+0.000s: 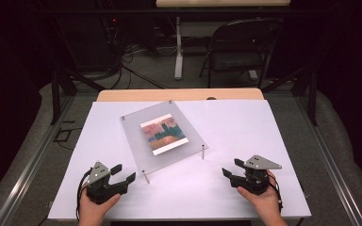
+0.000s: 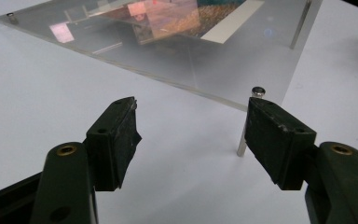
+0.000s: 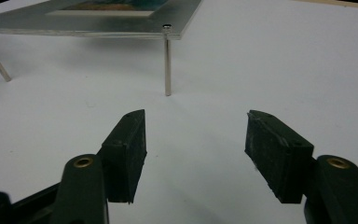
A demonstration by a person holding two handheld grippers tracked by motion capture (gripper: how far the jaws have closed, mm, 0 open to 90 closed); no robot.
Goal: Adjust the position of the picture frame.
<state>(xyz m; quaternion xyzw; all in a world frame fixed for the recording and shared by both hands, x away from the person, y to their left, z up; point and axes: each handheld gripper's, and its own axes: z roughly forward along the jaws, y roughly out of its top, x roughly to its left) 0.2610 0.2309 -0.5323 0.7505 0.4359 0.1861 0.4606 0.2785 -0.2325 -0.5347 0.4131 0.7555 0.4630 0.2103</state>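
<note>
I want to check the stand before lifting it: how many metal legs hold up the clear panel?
2 legs clearly visible: front leg near the left gripper, right leg toward the right gripper. Far corners show only screw heads; their legs may be hidden.

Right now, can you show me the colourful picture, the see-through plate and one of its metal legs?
colourful picture (image 1: 163, 133), high view, its middle.
see-through plate (image 1: 134, 123), high view, bare left part.
metal leg (image 3: 168, 65), right gripper view, mid shaft.

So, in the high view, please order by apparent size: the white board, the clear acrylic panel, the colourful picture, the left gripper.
1. white board
2. clear acrylic panel
3 and 4. colourful picture and left gripper: they look about alike, and the gripper is nearer the camera, so I leave them unranked.
</note>
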